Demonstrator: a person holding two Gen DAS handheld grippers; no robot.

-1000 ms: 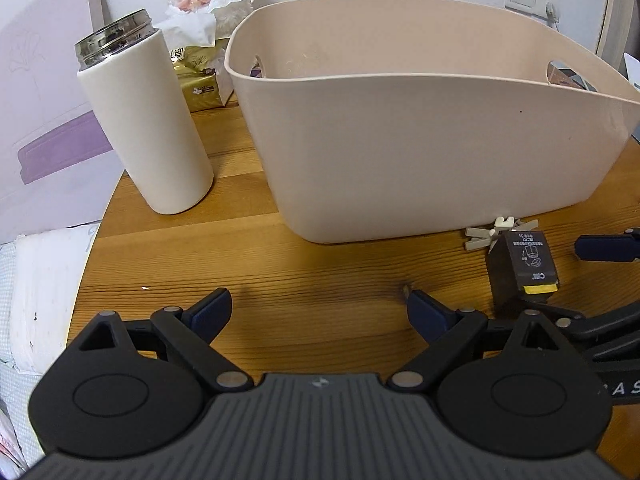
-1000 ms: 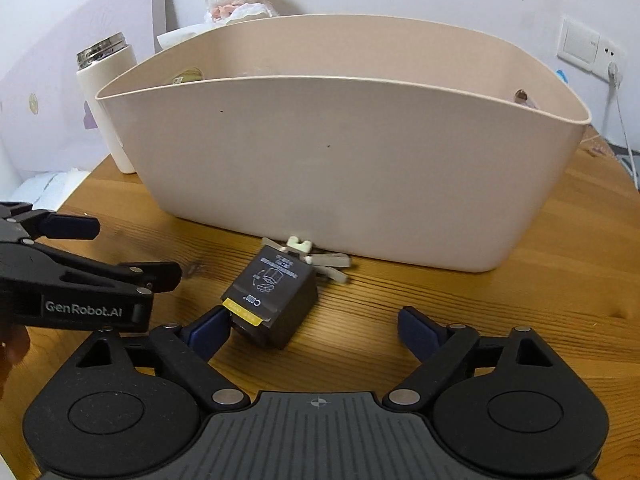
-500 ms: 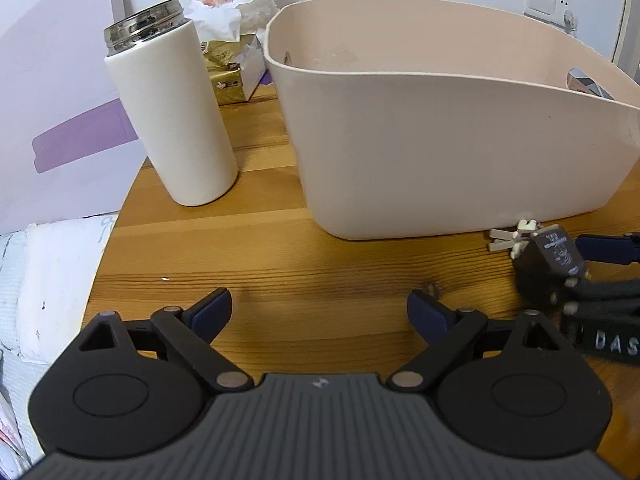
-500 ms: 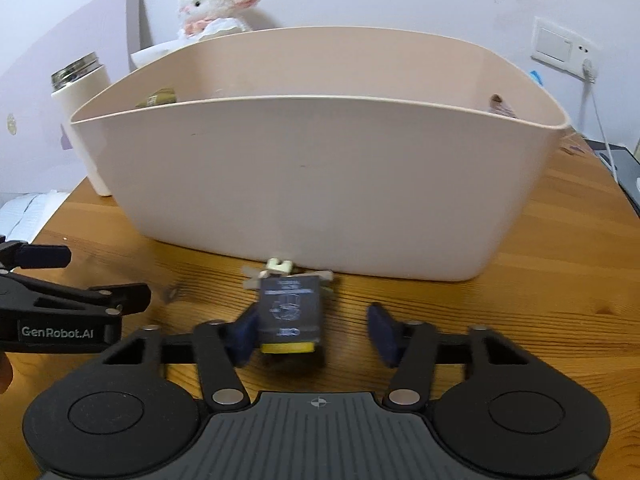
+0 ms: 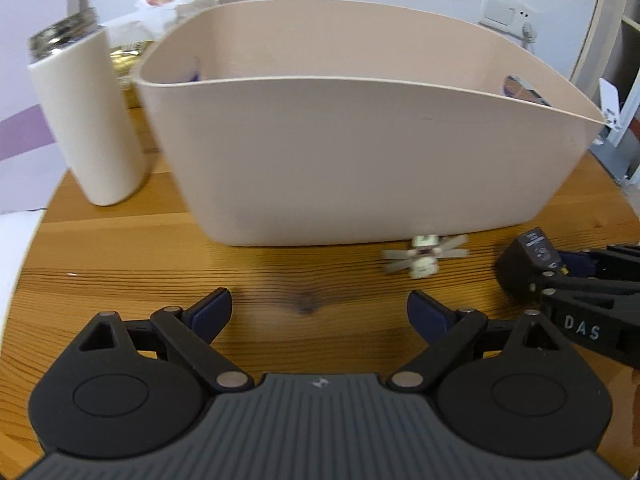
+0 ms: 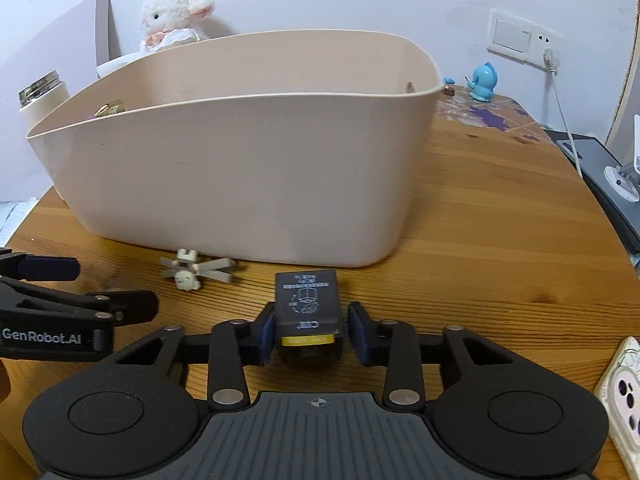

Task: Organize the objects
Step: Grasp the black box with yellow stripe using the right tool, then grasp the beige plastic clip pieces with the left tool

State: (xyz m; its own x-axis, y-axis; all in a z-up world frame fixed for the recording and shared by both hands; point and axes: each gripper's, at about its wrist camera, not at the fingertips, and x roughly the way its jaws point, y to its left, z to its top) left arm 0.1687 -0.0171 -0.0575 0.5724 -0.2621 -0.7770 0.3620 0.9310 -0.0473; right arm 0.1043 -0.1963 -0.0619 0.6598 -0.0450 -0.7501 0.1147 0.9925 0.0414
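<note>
Right gripper [image 6: 311, 336] has closed around the black box [image 6: 308, 309], lifting it level.

"GenRobot.AI" on left hand-held gripper [image 6: 112, 300], "DAS" on right hand-held gripper [image 5: 560, 276]

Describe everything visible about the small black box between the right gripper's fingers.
The small black box is a matte, cardboard-looking carton with pale printed line art and text on top and a yellow band at its near end. It lies lengthwise between the right gripper's blue pads; the left pad seems to touch it, the right shows a slight gap. Whether it rests on the wooden table is unclear.
</note>
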